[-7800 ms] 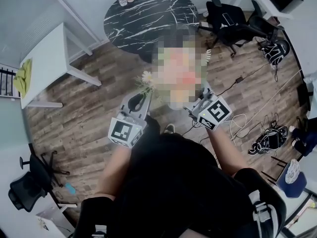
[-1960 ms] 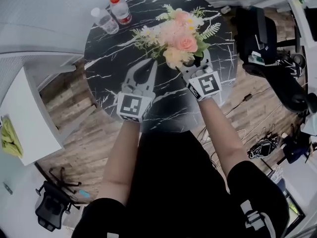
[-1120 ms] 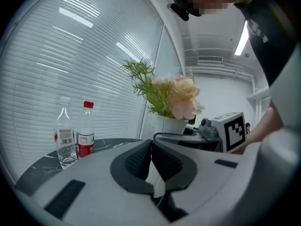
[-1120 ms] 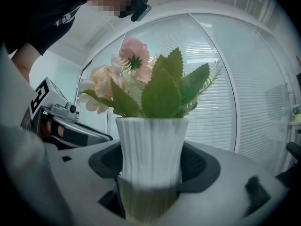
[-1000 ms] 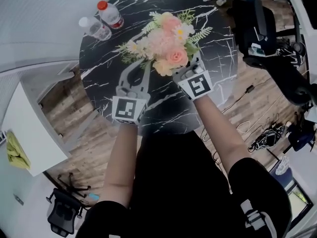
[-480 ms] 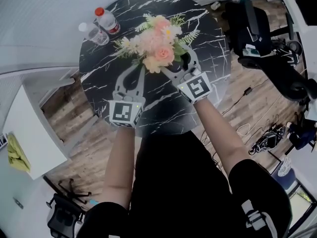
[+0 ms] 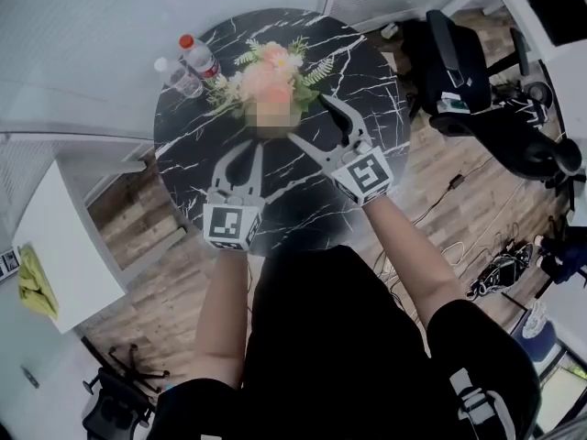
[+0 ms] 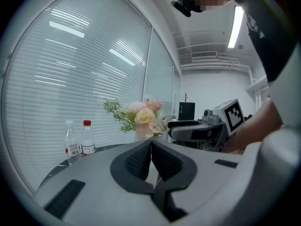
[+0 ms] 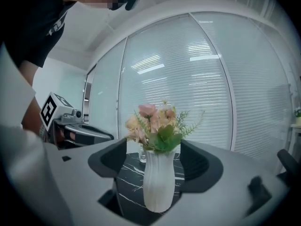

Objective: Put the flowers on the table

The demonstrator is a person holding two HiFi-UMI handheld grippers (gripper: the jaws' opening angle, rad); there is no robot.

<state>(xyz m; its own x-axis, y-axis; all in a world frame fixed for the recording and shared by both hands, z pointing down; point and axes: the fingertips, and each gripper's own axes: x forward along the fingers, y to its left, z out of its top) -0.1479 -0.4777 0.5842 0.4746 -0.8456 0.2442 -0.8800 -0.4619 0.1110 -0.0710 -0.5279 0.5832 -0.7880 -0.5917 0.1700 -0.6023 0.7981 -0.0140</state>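
A bunch of pink and peach flowers (image 7: 268,73) in a white ribbed vase (image 9: 159,185) stands upright on the round black marble table (image 7: 367,71). My right gripper (image 7: 309,120) is open, its jaws spread wide on either side of the vase without touching it; in the right gripper view (image 9: 159,163) the vase rests on the tabletop between them. My left gripper (image 7: 245,152) is shut and empty, just left of and nearer than the flowers (image 8: 143,118), held over the table. In the left gripper view (image 8: 151,150) its pads meet.
Two plastic water bottles (image 7: 197,57) (image 7: 172,73) stand at the table's far left rim. A black office chair (image 7: 459,71) is to the right of the table, with cables on the wooden floor. A white table (image 7: 55,236) stands at left.
The flowers were carried to the black table and set down. In the last second my right gripper opened, let go of the vase and drew back slightly. The left gripper stayed shut.
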